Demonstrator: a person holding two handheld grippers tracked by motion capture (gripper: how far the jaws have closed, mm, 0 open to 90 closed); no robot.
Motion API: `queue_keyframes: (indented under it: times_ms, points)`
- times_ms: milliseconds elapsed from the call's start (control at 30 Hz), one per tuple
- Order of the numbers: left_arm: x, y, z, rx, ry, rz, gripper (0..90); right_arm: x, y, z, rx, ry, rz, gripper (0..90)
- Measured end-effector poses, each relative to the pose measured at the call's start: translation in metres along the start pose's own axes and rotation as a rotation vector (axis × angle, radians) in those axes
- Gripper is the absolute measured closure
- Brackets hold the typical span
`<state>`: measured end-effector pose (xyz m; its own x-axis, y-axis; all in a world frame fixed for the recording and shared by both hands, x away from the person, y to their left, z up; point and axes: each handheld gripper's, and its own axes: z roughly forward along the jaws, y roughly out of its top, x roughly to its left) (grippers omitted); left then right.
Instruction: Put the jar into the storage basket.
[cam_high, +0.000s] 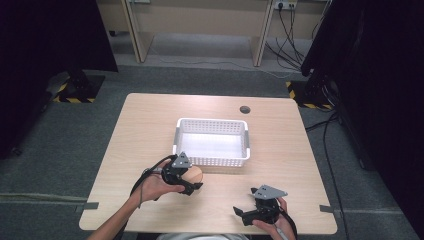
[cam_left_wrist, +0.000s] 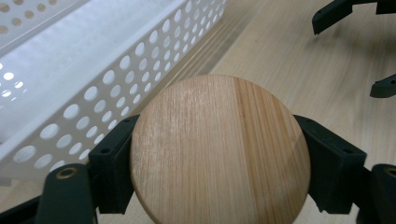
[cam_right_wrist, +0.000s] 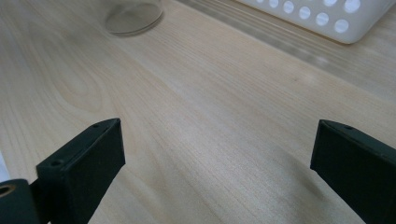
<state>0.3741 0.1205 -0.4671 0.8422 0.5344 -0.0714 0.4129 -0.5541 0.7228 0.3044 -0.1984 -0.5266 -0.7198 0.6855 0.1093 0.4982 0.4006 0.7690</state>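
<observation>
Wooden disc (cam_left_wrist: 219, 149) clamped in your left gripper (cam_high: 186, 176), just beside the white basket (cam_high: 211, 160) | grasp done, lift and placing left | right gripper (cam_high: 255, 212) spread wide, empty.

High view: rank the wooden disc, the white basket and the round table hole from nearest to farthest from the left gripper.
1. Wooden disc: clamped in the left gripper, at the table's near left.
2. White basket: just beyond the disc, mid-table.
3. Round table hole: past the basket, near the far edge.
</observation>
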Motion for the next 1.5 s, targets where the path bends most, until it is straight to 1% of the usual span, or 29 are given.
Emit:
queue_keyframes:
  times_ms: [100,333,500,800,900,1067,1200,1367,1500]
  points:
    - [0.0,0.003,-0.003,-0.005,-0.007,0.0,23.2,0.0,0.0,0.0,-0.001,0.0,0.0,3.2]
    - [0.003,0.012,-0.009,-0.011,-0.002,0.005,23.2,0.0,0.0,0.0,-0.001,0.0,0.0,3.2]
    - [0.006,0.022,-0.014,-0.019,-0.012,0.004,23.2,0.0,0.0,0.0,-0.001,0.001,0.001,3.3]
    - [0.01,0.035,-0.019,-0.02,-0.009,0.006,23.2,0.0,0.0,0.0,-0.001,0.001,0.002,3.3]
    - [0.01,0.041,-0.019,-0.016,-0.008,0.006,23.2,0.0,0.0,0.0,0.0,0.002,0.002,3.2]
    - [0.012,0.053,-0.02,-0.006,-0.007,0.018,23.2,0.0,0.0,0.0,0.0,0.002,0.002,3.2]
    - [0.013,0.063,-0.022,-0.015,-0.005,0.014,23.2,0.0,0.0,0.0,0.002,0.004,0.002,3.3]
    - [0.015,0.076,-0.025,-0.009,-0.004,0.018,23.3,-0.001,0.0,0.0,0.001,0.004,0.005,3.2]
    - [0.018,0.084,-0.026,-0.008,-0.007,0.01,23.3,-0.001,0.0,0.0,0.001,0.004,0.005,3.2]
